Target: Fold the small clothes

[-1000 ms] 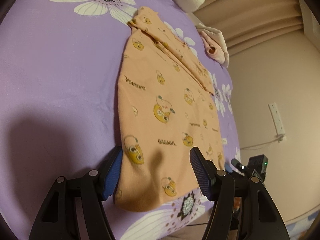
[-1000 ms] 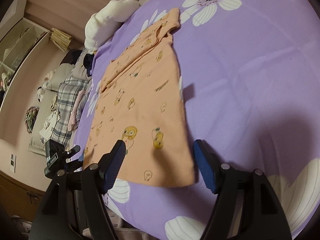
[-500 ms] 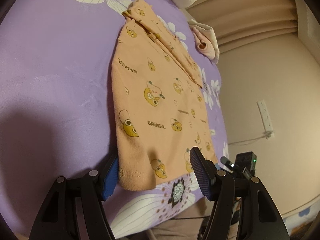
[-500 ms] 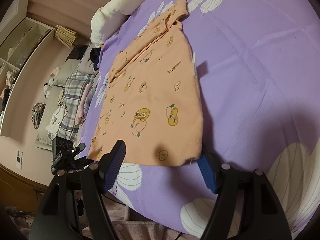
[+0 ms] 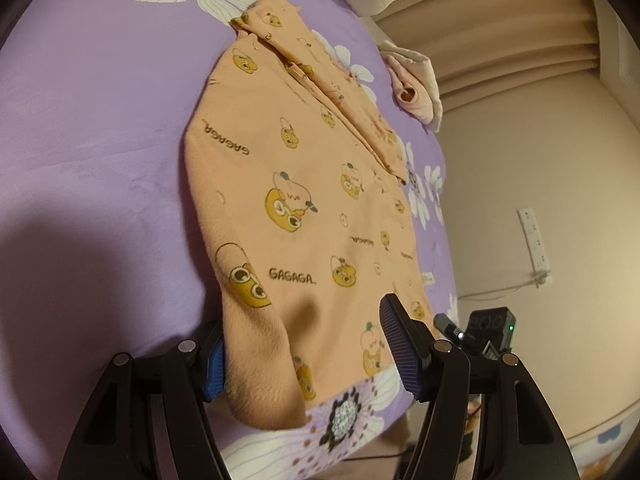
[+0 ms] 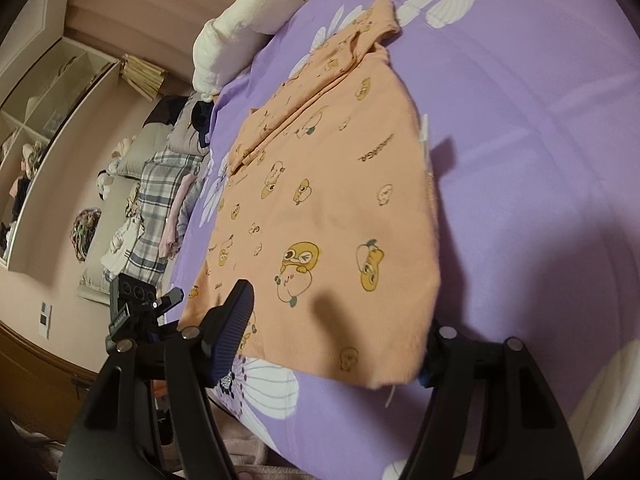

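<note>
An orange child's top (image 5: 304,184) with yellow cartoon prints and "GAGAGA" lettering lies flat on the purple flowered bedspread (image 5: 88,160), one sleeve folded across it at the far end. My left gripper (image 5: 304,344) is open, its jaws astride the near hem corner, which bulges up over the left finger. In the right wrist view the same top (image 6: 340,200) shows. My right gripper (image 6: 332,340) is open around the other near hem corner; the cloth covers most of its right finger.
A white pillow (image 6: 240,28) and a folded pink cloth (image 5: 412,84) lie at the far end of the bed. Plaid bedding (image 6: 156,208) and shelves sit beyond the bed's left edge. The other gripper (image 5: 484,328) shows at the near bed edge.
Both grippers have moved forward onto the near hem; the hem corners now sit between the open jaws and are slightly lifted and rumpled.
</note>
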Demonstrator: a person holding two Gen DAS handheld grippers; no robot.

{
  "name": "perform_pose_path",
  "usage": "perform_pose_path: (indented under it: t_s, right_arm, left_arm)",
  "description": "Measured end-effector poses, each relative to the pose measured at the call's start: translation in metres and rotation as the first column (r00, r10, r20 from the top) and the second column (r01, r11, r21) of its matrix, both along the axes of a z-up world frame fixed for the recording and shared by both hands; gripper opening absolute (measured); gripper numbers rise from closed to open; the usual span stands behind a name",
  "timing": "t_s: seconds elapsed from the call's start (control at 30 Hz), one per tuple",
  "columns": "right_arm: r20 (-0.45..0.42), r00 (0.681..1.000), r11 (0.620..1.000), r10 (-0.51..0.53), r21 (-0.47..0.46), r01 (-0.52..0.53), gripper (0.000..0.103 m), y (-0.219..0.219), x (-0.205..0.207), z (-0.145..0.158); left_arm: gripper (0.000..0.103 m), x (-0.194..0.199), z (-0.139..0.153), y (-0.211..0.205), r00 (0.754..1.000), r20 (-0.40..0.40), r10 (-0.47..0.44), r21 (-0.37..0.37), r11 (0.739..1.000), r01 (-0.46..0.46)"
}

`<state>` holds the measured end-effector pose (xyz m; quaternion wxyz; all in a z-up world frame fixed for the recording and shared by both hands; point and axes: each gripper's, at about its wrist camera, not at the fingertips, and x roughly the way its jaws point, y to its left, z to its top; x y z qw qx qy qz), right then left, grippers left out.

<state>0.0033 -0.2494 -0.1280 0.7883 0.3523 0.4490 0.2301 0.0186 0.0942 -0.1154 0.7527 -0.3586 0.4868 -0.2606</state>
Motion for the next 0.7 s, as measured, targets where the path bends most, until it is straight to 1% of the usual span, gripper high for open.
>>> perform_pose_path:
  t_s: [0.07, 0.17, 0.2, 0.23, 0.27, 0.3, 0.33, 0.37, 0.4, 0.43, 0.53, 0.7]
  right_arm:
    - [0.008, 1.0, 1.0, -0.002, -0.014, 0.002, 0.062, 0.005, 0.002, -0.002]
    - [0.013, 1.0, 0.999, -0.007, -0.052, 0.008, 0.049, 0.01, 0.004, -0.003]
    - [0.012, 1.0, 0.998, -0.011, -0.062, 0.012, 0.042, 0.011, 0.004, -0.003]
    - [0.007, 1.0, 0.998, -0.015, -0.066, 0.016, 0.033, 0.011, 0.005, -0.004]
    - [-0.004, 1.0, 0.997, -0.025, -0.067, 0.025, 0.03, 0.01, 0.006, -0.006]
    - [-0.013, 0.999, 0.997, -0.035, -0.066, 0.034, 0.022, 0.009, 0.006, -0.007]
    - [-0.022, 0.999, 0.997, -0.045, -0.062, 0.044, 0.017, 0.007, 0.006, -0.009]
    - [-0.032, 0.998, 0.997, -0.059, -0.054, 0.057, 0.015, 0.004, 0.005, -0.01]
    - [-0.037, 0.997, 0.997, -0.066, -0.048, 0.064, 0.011, 0.003, 0.004, -0.011]
    - [-0.041, 0.997, 0.997, -0.072, -0.043, 0.071, 0.01, 0.002, 0.003, -0.012]
    - [-0.043, 0.995, 0.996, -0.084, -0.025, 0.083, 0.009, -0.002, -0.001, -0.012]
    - [-0.02, 0.996, 0.996, -0.087, -0.007, 0.087, 0.009, -0.001, -0.006, -0.005]
  left_arm:
    - [0.065, 0.001, -0.001, -0.002, 1.0, 0.004, 0.007, 0.009, 1.0, -0.007]
    - [0.065, 0.003, -0.001, -0.004, 1.0, 0.002, 0.016, 0.013, 1.0, -0.016]
    - [0.065, 0.005, -0.001, -0.005, 1.0, -0.002, 0.017, 0.013, 1.0, -0.017]
    - [0.058, 0.005, 0.0, -0.005, 1.0, -0.004, 0.022, 0.022, 1.0, -0.022]
    - [0.05, 0.005, -0.001, -0.005, 1.0, -0.008, 0.029, 0.041, 0.999, -0.028]
    - [0.046, 0.005, -0.002, -0.004, 0.999, -0.013, 0.035, 0.051, 0.998, -0.035]
    - [0.039, 0.004, -0.005, -0.002, 0.999, -0.022, 0.046, 0.053, 0.998, -0.044]
    - [0.03, 0.003, -0.007, 0.002, 0.998, -0.033, 0.06, 0.046, 0.997, -0.058]
    - [0.025, 0.002, -0.01, 0.005, 0.996, -0.047, 0.072, 0.038, 0.997, -0.07]
    - [0.017, 0.002, -0.013, 0.01, 0.994, -0.063, 0.085, 0.032, 0.996, -0.083]
    - [0.011, -0.001, -0.019, 0.017, 0.991, -0.089, 0.102, 0.024, 0.995, -0.1]
    - [0.009, -0.001, -0.012, 0.012, 0.993, -0.072, 0.097, 0.081, 0.992, -0.091]
